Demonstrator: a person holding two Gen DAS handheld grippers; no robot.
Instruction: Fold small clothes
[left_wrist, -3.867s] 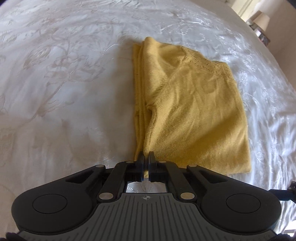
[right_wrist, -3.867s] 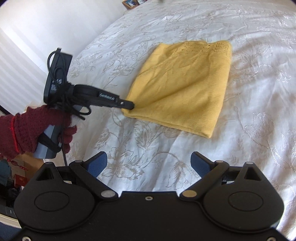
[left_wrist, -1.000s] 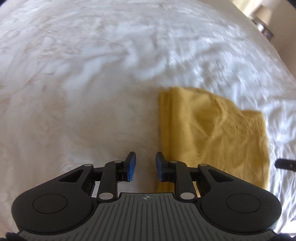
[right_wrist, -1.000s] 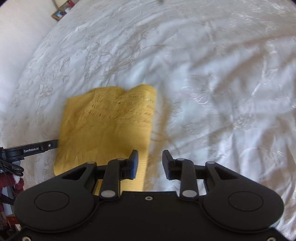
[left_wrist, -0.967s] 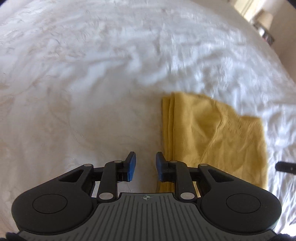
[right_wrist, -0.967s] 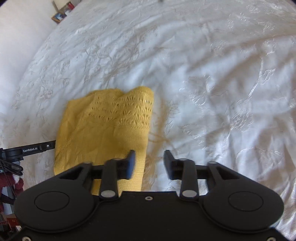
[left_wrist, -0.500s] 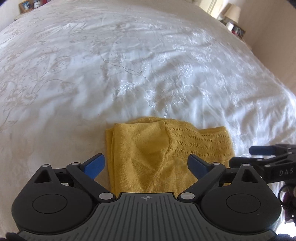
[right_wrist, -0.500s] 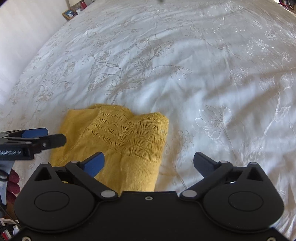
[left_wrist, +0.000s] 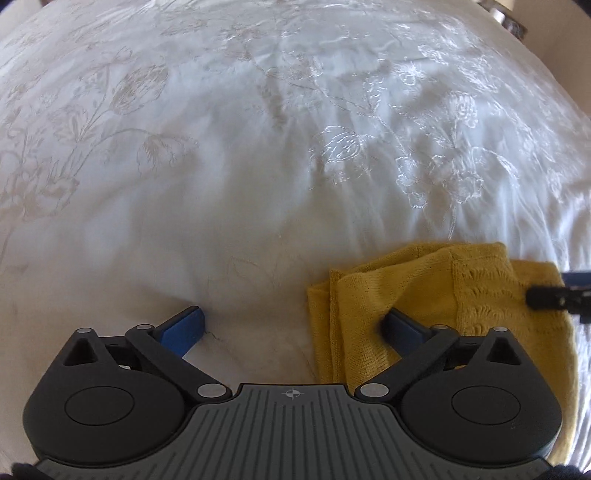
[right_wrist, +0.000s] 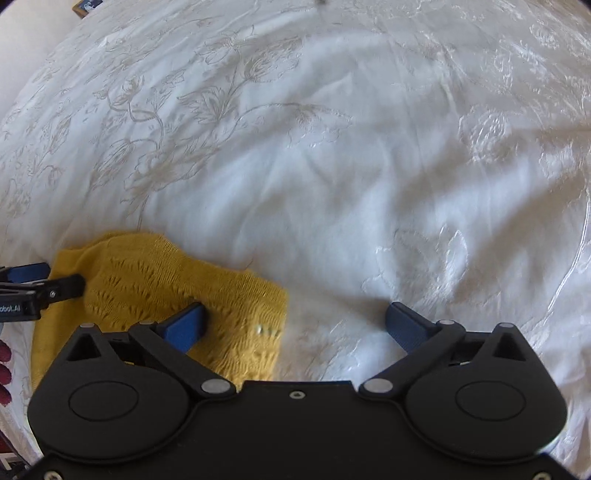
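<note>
On a white embroidered bedspread (left_wrist: 258, 177), a mustard-yellow knitted garment (left_wrist: 424, 295) is seen lying folded into a compact rectangle. The left gripper (left_wrist: 293, 325) is spread wide, nothing held, 1 finger over the garment's left side. The right gripper (right_wrist: 295, 323) is likewise released, 1 finger over its right edge. The step in hand is judged to be gripping both sides for 1 more fold; both near corners would need pinching evenly.
</note>
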